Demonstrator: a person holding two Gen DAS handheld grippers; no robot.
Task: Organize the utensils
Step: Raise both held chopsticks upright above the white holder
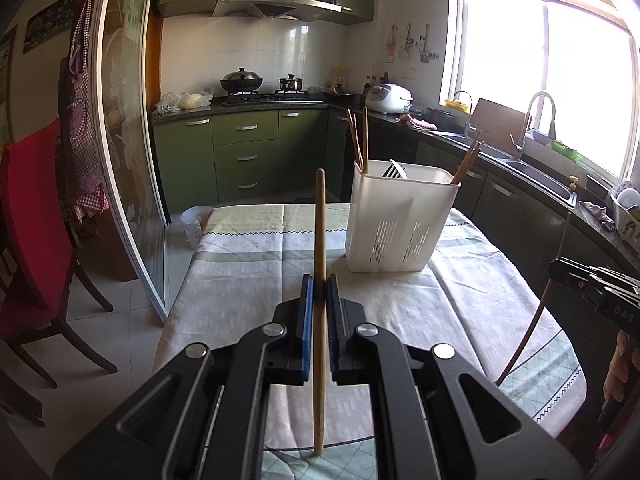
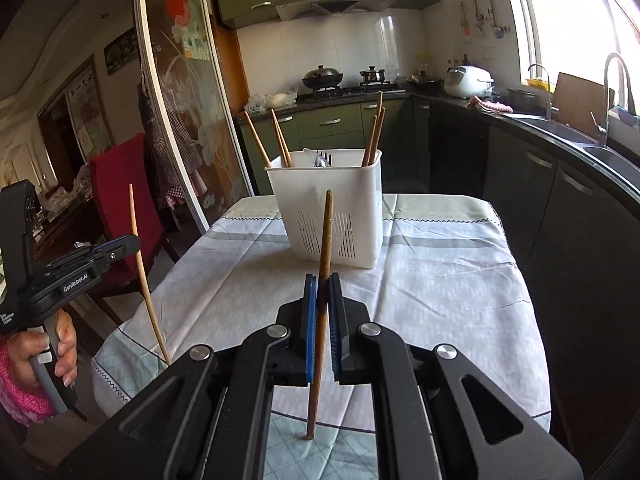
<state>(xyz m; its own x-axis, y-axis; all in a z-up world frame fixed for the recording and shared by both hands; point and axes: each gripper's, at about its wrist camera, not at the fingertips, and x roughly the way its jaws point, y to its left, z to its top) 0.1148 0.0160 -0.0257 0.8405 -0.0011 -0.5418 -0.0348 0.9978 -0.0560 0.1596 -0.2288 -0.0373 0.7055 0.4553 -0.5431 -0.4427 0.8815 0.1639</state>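
Jaws of the left gripper [image 1: 320, 290] clenched on a pale wooden chopstick [image 1: 319, 280], held near upright at centre frame of the left wrist view. Right gripper [image 2: 323, 294] likewise clamped on a darker brown wooden chopstick [image 2: 322, 300], upright at centre of its own view, lower tip just over the cloth.

Ahead of both, upper centre in each frame, stands the white slotted plastic utensil holder [image 2: 332, 208] on the pale patterned tablecloth [image 2: 440, 280]. Brown chopsticks [image 2: 372, 136] already lean in both of its end compartments; fork tines and a spoon [image 2: 320, 158] show in the middle.

Step in hand looks like carrying both sticks to the holder. To do it well: lift each stick clear of the rim first, pick a compartment that already holds chopsticks, keep the stick near vertical, lower its tip inside before letting go. One hand at a time would be safer; the light holder could tip if nudged.
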